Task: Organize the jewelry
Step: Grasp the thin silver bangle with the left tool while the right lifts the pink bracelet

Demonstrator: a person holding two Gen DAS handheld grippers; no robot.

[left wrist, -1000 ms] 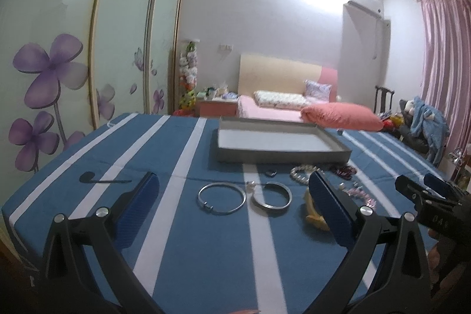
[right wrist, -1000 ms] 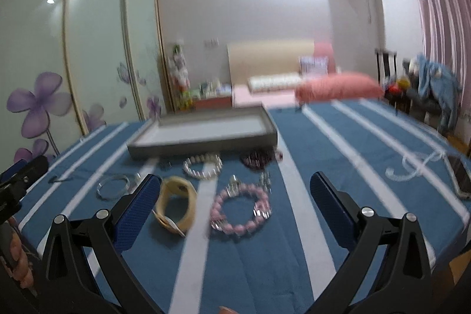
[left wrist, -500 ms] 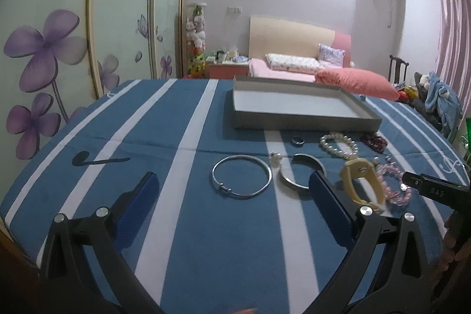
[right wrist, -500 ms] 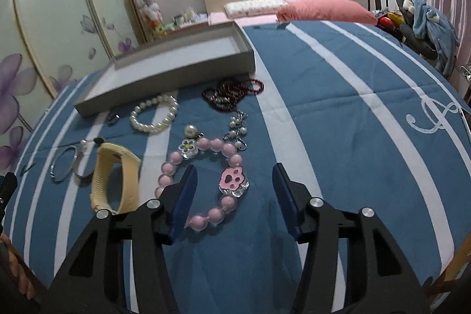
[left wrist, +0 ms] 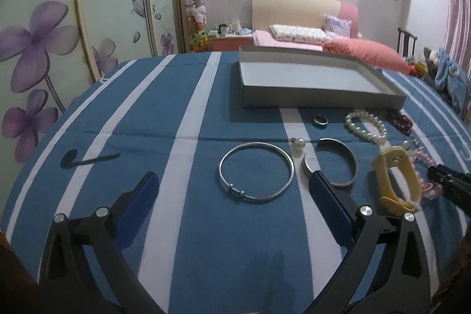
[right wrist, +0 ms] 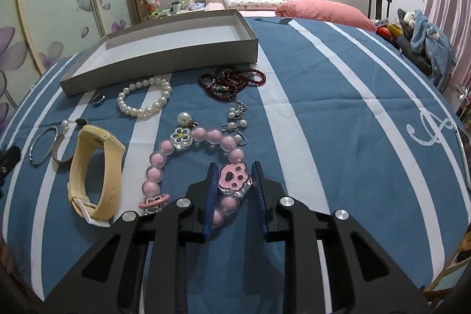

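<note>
Straddling pink bead bracelet (right wrist: 203, 155), fingers (right wrist: 212, 190) narrowed

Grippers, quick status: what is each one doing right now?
Left gripper: open, holding nothing, above the silver bangle.
Right gripper: nearly closed around the paw charm of the pink bead bracelet; contact unclear.

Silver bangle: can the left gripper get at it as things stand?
Probably yes. The left gripper is open, and the silver bangle lies flat on the bedspread between its fingers with nothing over it.
</note>
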